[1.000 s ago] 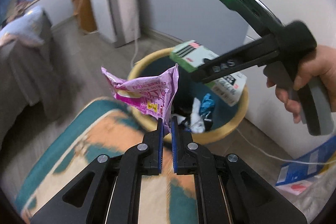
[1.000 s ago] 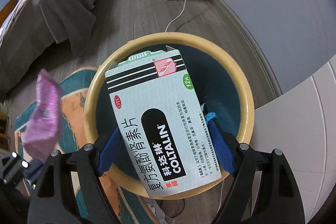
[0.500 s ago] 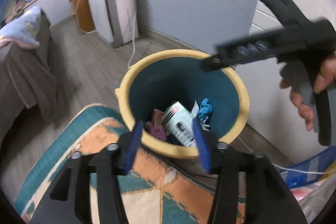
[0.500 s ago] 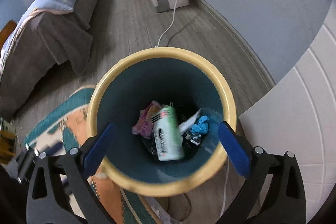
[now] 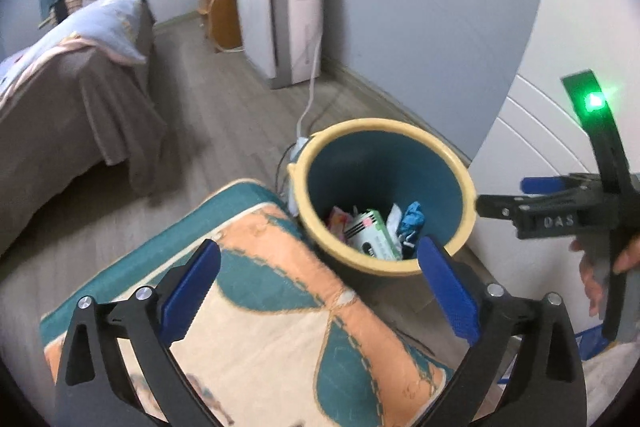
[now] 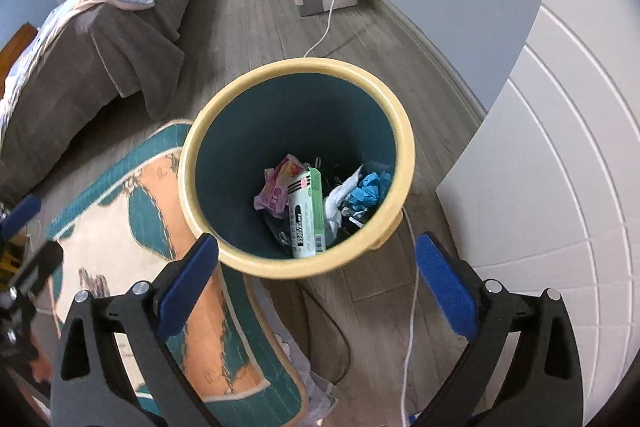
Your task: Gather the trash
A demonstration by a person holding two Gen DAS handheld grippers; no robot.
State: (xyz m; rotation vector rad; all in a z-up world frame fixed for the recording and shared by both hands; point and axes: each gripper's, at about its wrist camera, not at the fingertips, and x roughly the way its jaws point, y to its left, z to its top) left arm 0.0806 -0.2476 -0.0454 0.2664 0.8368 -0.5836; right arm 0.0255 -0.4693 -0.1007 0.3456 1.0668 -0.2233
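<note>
Medicine box (image 6: 307,213), pink wrapper (image 6: 276,189) inside bin (image 6: 296,65); both grippers empty

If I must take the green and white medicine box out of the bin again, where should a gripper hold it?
Probably from straight above. The medicine box leans lengthwise among the trash inside the bin, narrow green side up. Close the fingers across its two broad faces near the upper end; the bin walls block any sideways approach.
</note>
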